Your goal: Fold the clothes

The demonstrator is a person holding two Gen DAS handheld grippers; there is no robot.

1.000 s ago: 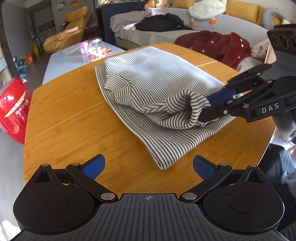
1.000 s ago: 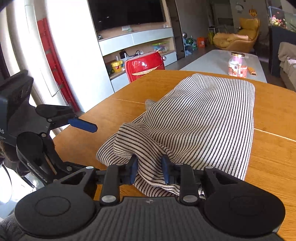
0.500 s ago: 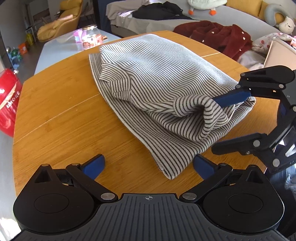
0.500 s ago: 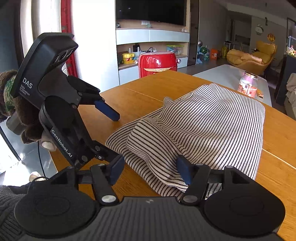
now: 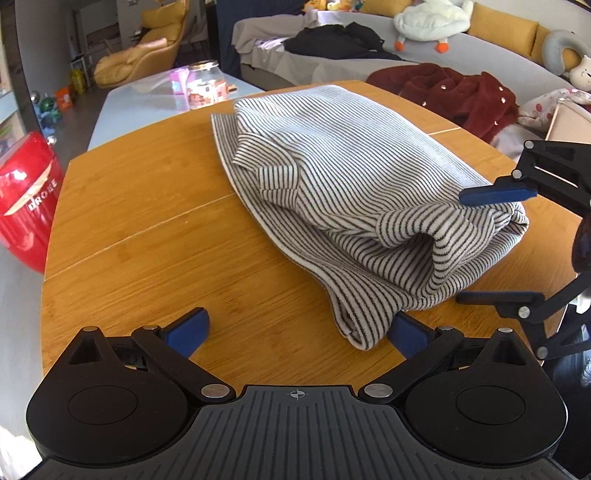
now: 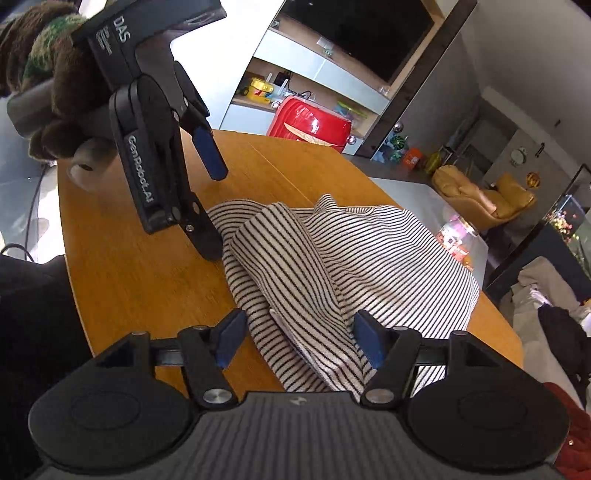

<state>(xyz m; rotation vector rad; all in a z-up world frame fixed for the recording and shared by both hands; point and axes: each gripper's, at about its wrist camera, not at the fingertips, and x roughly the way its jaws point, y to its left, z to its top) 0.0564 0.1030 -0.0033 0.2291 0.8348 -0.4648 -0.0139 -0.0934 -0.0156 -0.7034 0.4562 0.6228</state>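
Wooden table (image 5: 155, 236) bears a striped garment (image 5: 343, 177) — both tongs, marked "DAS" and "GenRobot.AI", gape apart, gripping nothing.

Home living room: sofa (image 5: 461, 51), television (image 6: 369, 33), yellow armchair (image 6: 480, 195).

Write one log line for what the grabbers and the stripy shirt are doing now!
left gripper: open, empty | right gripper: open, straddling fold | striped shirt: folded on table
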